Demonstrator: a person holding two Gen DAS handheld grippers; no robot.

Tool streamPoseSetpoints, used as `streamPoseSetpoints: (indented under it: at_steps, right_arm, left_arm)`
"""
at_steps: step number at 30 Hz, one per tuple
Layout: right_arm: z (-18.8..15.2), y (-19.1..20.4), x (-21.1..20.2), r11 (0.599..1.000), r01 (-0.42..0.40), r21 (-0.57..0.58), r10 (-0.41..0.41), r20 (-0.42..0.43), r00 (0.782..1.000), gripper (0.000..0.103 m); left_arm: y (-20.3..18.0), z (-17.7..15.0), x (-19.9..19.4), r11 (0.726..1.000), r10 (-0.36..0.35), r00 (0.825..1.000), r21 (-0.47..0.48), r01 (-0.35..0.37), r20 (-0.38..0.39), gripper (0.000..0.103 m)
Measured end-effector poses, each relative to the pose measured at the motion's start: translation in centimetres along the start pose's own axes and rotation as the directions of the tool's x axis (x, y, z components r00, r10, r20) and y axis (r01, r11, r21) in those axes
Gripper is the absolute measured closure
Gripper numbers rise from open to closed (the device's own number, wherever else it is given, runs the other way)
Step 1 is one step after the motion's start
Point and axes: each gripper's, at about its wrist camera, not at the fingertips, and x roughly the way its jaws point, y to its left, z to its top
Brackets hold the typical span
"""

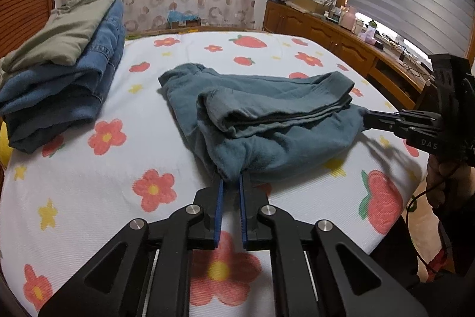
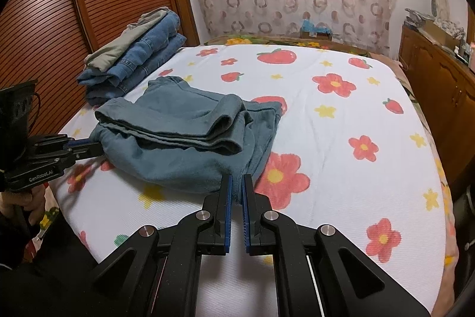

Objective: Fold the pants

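Teal pants (image 1: 261,121) lie partly folded in a loose bundle on the bed, also in the right wrist view (image 2: 184,135). My left gripper (image 1: 231,177) is shut on the near corner of the pants; it shows from the side in the right wrist view (image 2: 98,149). My right gripper (image 2: 236,183) is shut on the other near corner; in the left wrist view it enters from the right (image 1: 368,116), its tips buried in the cloth. The upper layers are doubled over the lower ones.
A stack of folded jeans with an olive garment on top (image 1: 65,73) sits at the bed's far left (image 2: 136,58). The flowered sheet (image 1: 118,198) covers the bed. A wooden cabinet (image 1: 341,40) runs along the right, a slatted wardrobe (image 2: 59,28) on the left.
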Motion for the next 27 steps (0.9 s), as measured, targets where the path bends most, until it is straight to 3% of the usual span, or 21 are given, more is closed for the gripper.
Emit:
streamPoseSetpoints:
  at_steps: [5, 8, 14, 21, 27]
  right_arm:
    - [0.0, 0.0, 0.3, 1.0, -0.002, 0.006, 0.002, -0.003, 1.0, 0.097]
    - [0.0, 0.0, -0.1, 1.0, -0.014, 0.007, 0.014, 0.014, 1.0, 0.097]
    - [-0.1, 0.4, -1.6, 0.999, -0.048, -0.004, 0.048, 0.032, 0.998, 0.097]
    - [-1.5, 1.2, -4.0, 0.998, -0.063, -0.027, 0.064, 0.023, 0.998, 0.097]
    - [-2.2, 1.9, -5.0, 0.999, -0.036, -0.034, 0.036, -0.001, 0.999, 0.097]
  left_arm:
    - [-0.3, 0.0, 0.4, 1.0, 0.004, 1.0, 0.021, -0.004, 0.001, 0.092]
    - [-0.4, 0.0, -0.1, 1.0, -0.013, 1.0, 0.02, 0.013, 0.015, 0.097]
    - [-0.4, 0.1, -2.7, 1.0, -0.018, 0.998, 0.018, 0.017, 0.065, 0.098]
    - [-1.1, -1.0, -5.1, 0.999, -0.037, 0.997, 0.032, 0.035, 0.062, 0.098]
    - [-1.2, -1.4, -6.3, 0.998, -0.052, 0.996, 0.027, 0.05, 0.076, 0.097]
